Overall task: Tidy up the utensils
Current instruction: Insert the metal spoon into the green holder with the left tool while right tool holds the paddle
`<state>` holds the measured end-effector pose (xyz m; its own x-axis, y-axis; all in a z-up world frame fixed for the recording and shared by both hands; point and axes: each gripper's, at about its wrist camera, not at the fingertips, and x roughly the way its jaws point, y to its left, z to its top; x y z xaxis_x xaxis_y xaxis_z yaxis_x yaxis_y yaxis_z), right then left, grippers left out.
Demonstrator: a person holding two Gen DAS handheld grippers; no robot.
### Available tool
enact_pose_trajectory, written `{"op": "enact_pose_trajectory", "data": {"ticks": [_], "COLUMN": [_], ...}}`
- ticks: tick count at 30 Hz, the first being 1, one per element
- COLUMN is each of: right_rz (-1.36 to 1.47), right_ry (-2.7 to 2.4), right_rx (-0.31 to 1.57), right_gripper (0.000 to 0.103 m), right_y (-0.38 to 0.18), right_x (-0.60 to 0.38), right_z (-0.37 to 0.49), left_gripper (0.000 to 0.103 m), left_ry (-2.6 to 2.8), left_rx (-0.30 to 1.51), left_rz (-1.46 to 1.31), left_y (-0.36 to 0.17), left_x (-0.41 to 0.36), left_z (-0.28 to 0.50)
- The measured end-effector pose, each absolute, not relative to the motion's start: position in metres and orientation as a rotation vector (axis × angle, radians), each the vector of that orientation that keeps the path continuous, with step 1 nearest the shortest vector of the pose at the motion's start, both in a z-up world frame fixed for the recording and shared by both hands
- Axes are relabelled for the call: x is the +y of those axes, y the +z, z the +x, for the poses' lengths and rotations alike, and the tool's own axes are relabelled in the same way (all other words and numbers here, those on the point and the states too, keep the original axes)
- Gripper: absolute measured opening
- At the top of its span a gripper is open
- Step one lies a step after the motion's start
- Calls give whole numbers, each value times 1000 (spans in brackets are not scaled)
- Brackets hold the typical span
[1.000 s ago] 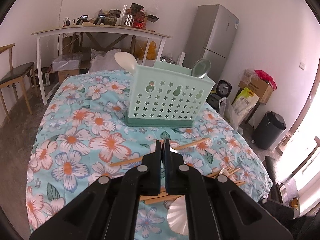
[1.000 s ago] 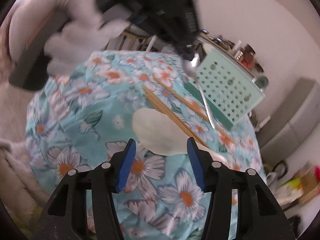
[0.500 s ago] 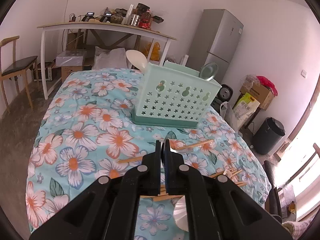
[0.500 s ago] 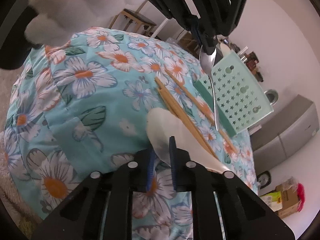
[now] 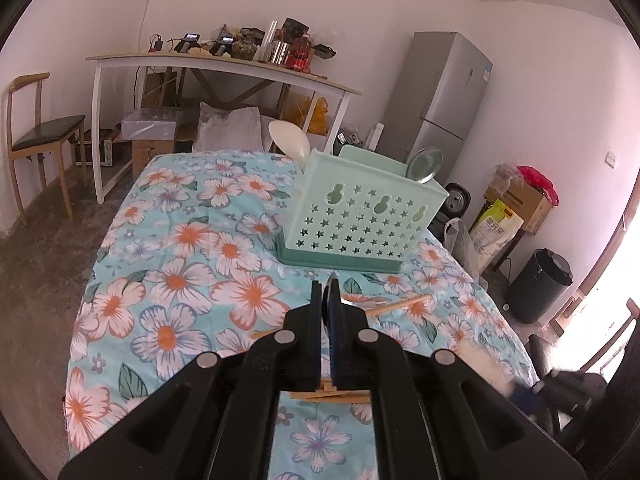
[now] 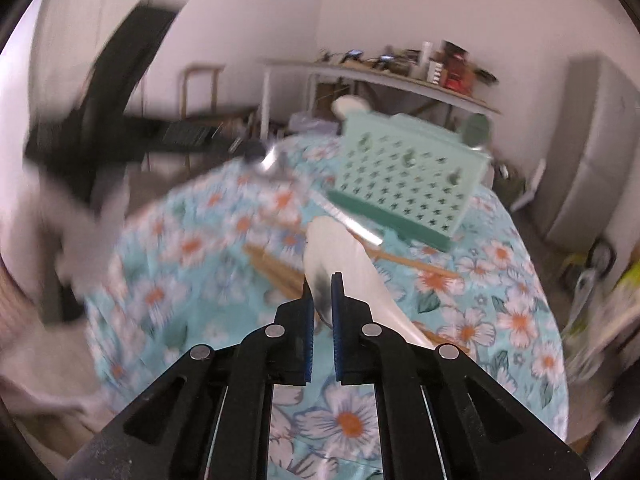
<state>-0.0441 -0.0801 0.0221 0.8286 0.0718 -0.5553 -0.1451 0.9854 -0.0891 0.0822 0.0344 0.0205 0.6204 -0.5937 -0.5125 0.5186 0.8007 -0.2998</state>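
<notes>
The right gripper (image 6: 321, 284), which stood spread over the flat white plastic rice paddle (image 6: 340, 252) a second ago, has since clamped onto the paddle's blade and lifted it: in the right wrist view the paddle now rises off the blue floral tablecloth (image 6: 500, 300) with its handle trailing down to the right. That view is badly motion-blurred, so how firmly the pads bite is hard to judge. The left gripper (image 5: 326, 292) stays pinched on a slim stainless-steel spoon (image 6: 276, 164), whose tip just peeps above its fingertips in the left wrist view and whose bowl and long handle show from the right wrist camera; it has drawn nearer to the mint-green perforated plastic utensil caddy (image 5: 360, 220) and now hangs just before its star-punched wall. The caddy already holds a second white paddle (image 5: 290, 140) at one end and a round metal ladle bowl (image 5: 426, 164) at the other. Several bamboo chopsticks (image 5: 400, 305) lie loose on the cloth. With both hands loaded, two drops into the caddy look imminent, leaving the chopsticks as the remaining work.
</notes>
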Motion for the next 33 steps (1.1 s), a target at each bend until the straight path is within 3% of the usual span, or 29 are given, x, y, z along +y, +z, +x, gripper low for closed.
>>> {"op": "enact_pose_trajectory", "data": {"ticks": [12,33], "right_rz": [242,465], "right_ry": [133,285], "right_rx": [447,281], "right_gripper": [0,0], "right_y": [73,106], "right_x": [-153,-204], "right_z": [-56,-48], "left_gripper": [2,2], "left_ry": [-617,-606], "left_rx": [584,412], "left_rz": [-137,-165], "left_y": [42,126], "left_x": [39,46], "left_z": [74,75]}}
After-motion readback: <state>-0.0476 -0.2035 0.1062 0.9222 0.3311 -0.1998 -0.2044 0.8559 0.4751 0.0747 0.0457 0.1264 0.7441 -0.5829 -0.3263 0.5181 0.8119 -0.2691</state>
